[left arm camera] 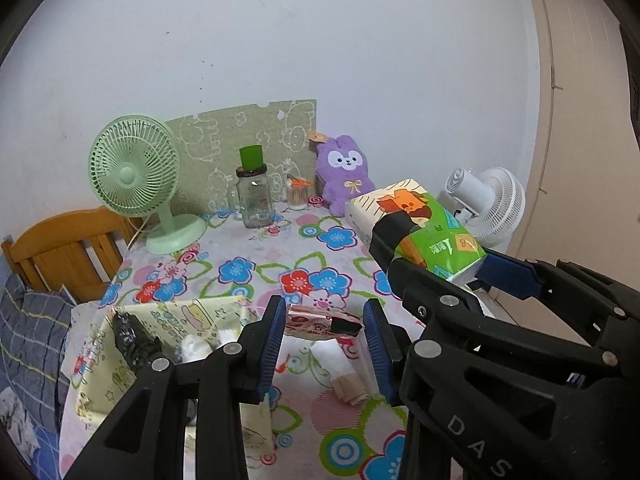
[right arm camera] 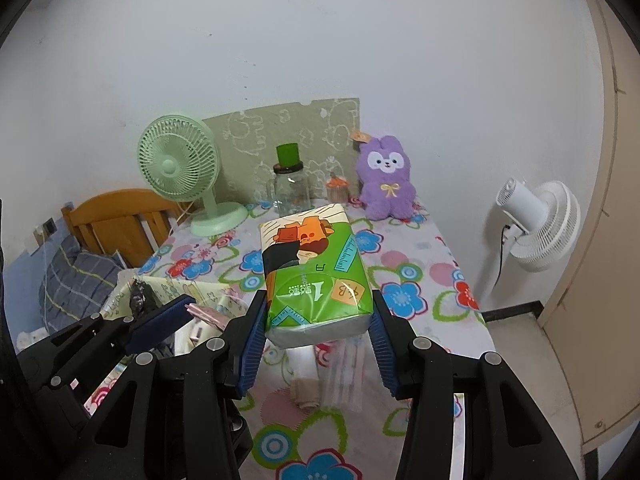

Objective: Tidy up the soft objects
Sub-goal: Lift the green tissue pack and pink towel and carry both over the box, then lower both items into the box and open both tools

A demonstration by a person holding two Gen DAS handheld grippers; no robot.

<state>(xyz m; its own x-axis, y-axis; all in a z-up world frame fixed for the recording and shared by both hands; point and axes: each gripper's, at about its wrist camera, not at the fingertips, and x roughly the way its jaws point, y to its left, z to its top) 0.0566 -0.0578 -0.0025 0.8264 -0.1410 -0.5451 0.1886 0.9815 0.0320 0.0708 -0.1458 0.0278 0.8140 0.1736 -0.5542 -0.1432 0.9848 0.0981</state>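
My right gripper [right arm camera: 318, 334] is shut on a green tissue pack [right arm camera: 314, 276] and holds it above the floral table; the pack also shows in the left wrist view [left arm camera: 416, 228]. My left gripper [left arm camera: 326, 344] holds a small pink packet [left arm camera: 320, 320] between its fingers, near a yellow fabric basket [left arm camera: 132, 344] at the table's left. The basket holds a black crinkled item [left arm camera: 134, 340] and white soft things [left arm camera: 196, 346]. A rolled white and beige cloth [right arm camera: 306, 376] and a clear packet [right arm camera: 348, 372] lie on the table under the tissue pack.
A green desk fan [left arm camera: 134, 168], a glass jar with a green cup [left arm camera: 254, 196], a small toothpick jar [left arm camera: 298, 192] and a purple plush [left arm camera: 346, 172] stand along the wall. A white fan [right arm camera: 536, 224] stands right of the table. A wooden headboard [left arm camera: 68, 240] and a plaid pillow are at left.
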